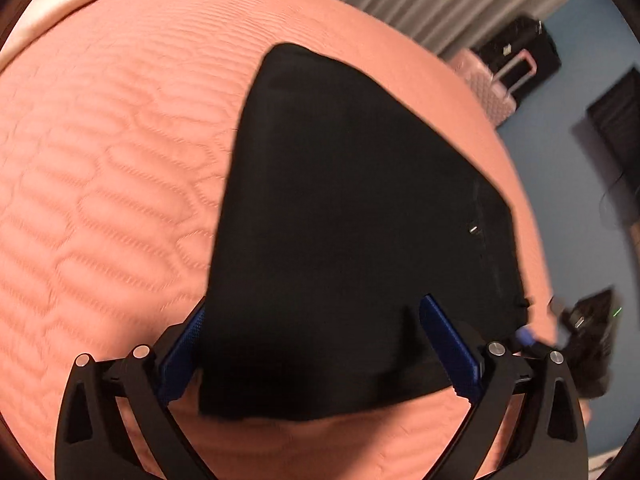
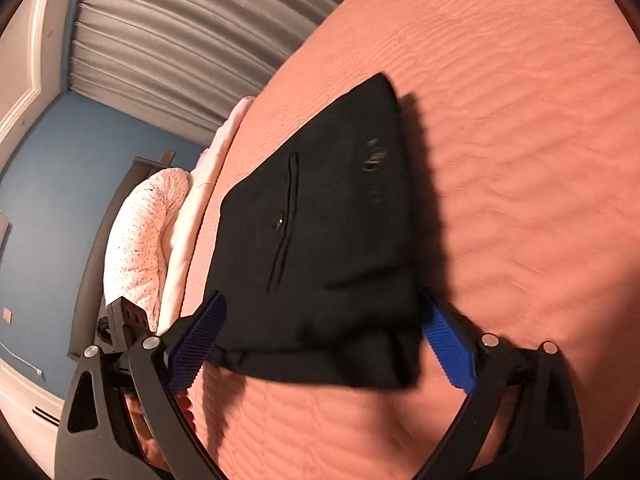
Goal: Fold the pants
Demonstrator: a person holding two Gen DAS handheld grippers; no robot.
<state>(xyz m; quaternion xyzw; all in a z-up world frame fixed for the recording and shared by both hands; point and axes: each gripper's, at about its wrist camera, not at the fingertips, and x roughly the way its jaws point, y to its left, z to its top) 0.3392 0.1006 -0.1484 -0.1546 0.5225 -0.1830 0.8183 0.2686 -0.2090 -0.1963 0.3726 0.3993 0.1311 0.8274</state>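
Blue ribbed pads point(image 1: 448, 344) of the left tool point(image 1: 312, 320) stand wide apart, the near edge of the black pants point(image 1: 340, 200) lying loose between them. Likewise, the right tool point(image 2: 324, 320) gapes wide astride the folded bundle, gripping nothing. Beyond stretches the quilted salmon bedspread point(image 1: 100, 160), then grey curtains point(image 2: 180, 28).

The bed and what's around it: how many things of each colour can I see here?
Black: 2, the folded pants and a suitcase
Pink or salmon: 3, the quilted bedspread, a suitcase and a speckled pillow
Blue-padded: 2, the left gripper and right gripper, both open
Total: 7
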